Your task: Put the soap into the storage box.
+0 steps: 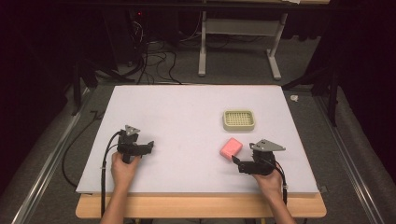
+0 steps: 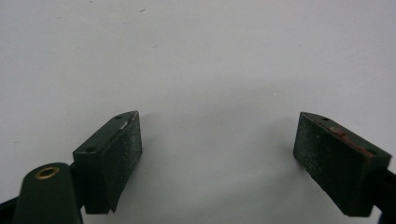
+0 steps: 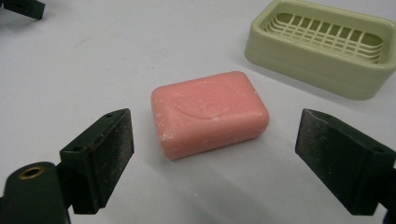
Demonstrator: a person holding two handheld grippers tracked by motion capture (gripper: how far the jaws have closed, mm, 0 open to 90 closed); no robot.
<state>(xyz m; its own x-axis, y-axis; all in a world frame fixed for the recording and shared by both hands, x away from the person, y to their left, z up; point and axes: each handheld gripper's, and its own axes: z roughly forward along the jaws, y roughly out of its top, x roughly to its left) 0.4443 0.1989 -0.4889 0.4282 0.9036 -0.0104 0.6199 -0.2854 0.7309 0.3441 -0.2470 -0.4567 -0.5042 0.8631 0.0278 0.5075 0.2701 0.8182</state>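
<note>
Soap, a pink rounded rectangular bar (image 3: 210, 113), lies flat on the white desk (image 1: 187, 116), just ahead of the wide-open, empty right claw (image 3: 212, 163) (pale green slatted plastic dish (image 3: 322, 44) nearby). Left claw (image 2: 217, 154) gapes empty.

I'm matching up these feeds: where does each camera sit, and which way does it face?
High view: above the person's side, looking forward and down on the table; forearms, left gripper, right gripper.
Left gripper view: rides the left gripper, facing bare tabletop between open jaws.
Right gripper view: rides the right gripper, facing the pink soap and the soap dish.
Shared: high and right gripper views both show soap and dish.
</note>
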